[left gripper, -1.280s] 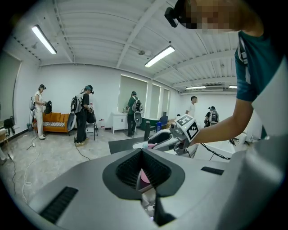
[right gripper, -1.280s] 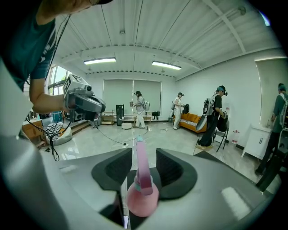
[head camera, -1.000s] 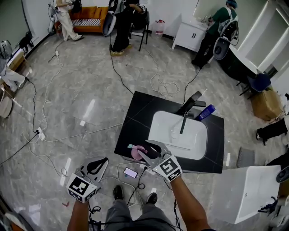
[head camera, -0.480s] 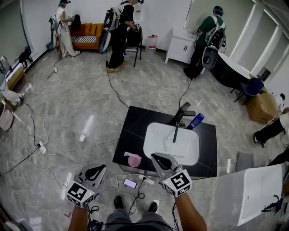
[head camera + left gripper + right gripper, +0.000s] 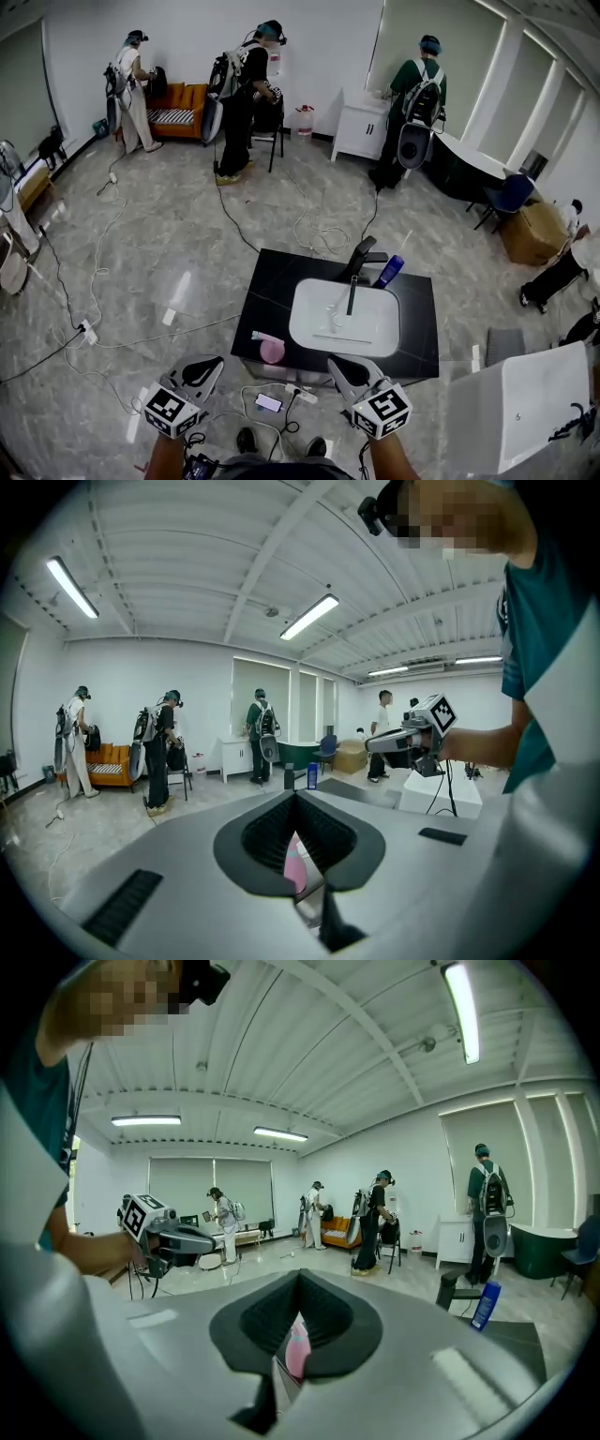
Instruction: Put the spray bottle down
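Pink spray bottle (image 5: 271, 348) lies at the black counter's (image 5: 274, 281) front left corner, beside the basin (image 5: 343, 323). Left gripper (image 5: 210, 362) and right gripper (image 5: 337, 367) hover off the front edge, jaws together, both empty.

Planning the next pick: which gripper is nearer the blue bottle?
Right. The right gripper is across the sink from the blue bottle; the left gripper is beyond the counter's near-left corner.

My right gripper (image 5: 300, 1283) faces a busy room, its jaws closed tip to tip and gripping nothing, while the pink spray bottle (image 5: 297, 1349) shows only through the narrow slit beneath the tips. My left gripper (image 5: 211, 1241) hangs off to its left. Ahead to its right stand a blue bottle (image 5: 485, 1305) and a black faucet (image 5: 448, 1290).
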Motion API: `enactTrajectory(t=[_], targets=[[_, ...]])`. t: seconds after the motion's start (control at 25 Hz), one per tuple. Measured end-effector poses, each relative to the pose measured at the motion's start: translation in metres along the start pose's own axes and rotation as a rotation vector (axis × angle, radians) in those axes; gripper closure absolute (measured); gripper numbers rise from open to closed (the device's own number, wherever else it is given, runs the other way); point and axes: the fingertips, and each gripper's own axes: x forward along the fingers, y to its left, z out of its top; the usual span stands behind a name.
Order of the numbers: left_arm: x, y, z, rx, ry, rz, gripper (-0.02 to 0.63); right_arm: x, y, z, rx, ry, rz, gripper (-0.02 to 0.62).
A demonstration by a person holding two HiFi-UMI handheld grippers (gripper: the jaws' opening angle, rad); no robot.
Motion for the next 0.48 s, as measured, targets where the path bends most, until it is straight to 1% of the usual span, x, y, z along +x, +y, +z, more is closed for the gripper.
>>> enactTrajectory(t=[0.48], targets=[[-0.008, -0.029, 0.01, 0.023, 0.002, -0.031, 0.604, -0.066, -0.004, -0.006, 0.031, 0.005, -0.102, 0.586]])
